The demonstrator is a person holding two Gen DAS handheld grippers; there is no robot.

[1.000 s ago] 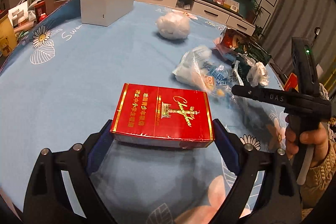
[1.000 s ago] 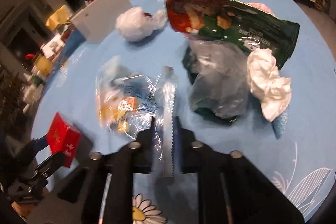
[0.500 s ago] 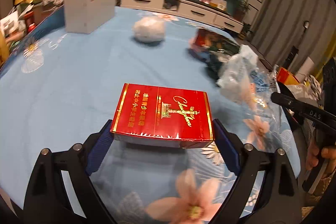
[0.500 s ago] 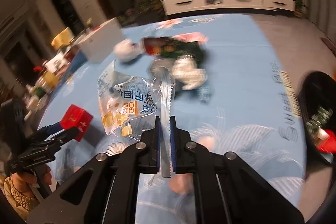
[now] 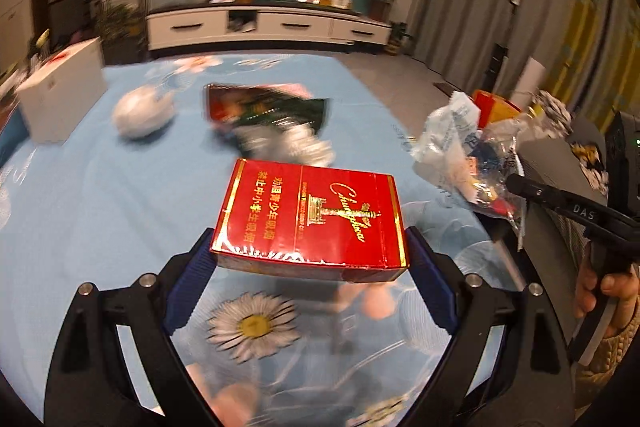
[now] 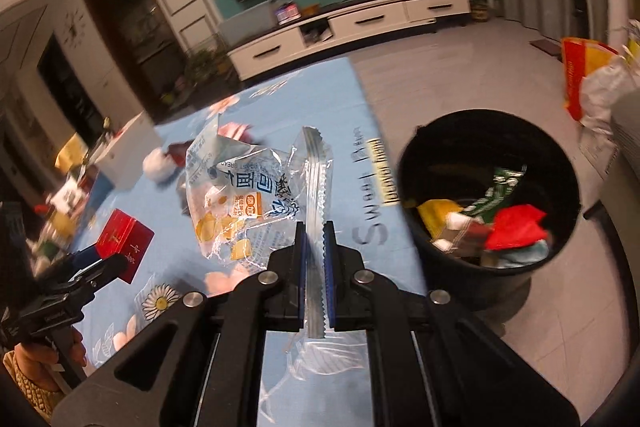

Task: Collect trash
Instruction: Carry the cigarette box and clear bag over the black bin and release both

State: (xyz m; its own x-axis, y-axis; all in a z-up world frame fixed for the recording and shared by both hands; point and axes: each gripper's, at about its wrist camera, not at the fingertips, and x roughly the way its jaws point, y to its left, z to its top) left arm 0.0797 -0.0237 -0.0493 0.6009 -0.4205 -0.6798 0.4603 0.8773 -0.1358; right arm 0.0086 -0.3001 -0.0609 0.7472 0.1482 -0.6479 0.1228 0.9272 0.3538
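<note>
My left gripper [image 5: 310, 259] is shut on a red cigarette box [image 5: 312, 219], its blue pads pressed on both short ends, held above the blue flowered tablecloth [image 5: 100, 211]. In the right wrist view the same red box [image 6: 124, 239] hangs at the left. My right gripper [image 6: 316, 247] is shut on the serrated edge of a clear plastic bread wrapper [image 6: 244, 195], lifted near the table's edge. A black bin [image 6: 488, 203] with trash inside stands on the floor to the right of it. The wrapper [image 5: 464, 155] also shows at the right of the left wrist view.
A crumpled white ball [image 5: 142, 111], a red and green snack bag [image 5: 264, 107] and a white box [image 5: 60, 99] remain on the table. A white TV cabinet [image 5: 264, 25] lines the far wall. Bags and clutter [image 6: 592, 83] sit beyond the bin.
Both grippers rose and swung right with their loads. The wrapper left the table and now hangs near its edge, and the black bin has come fully into the right wrist view.
</note>
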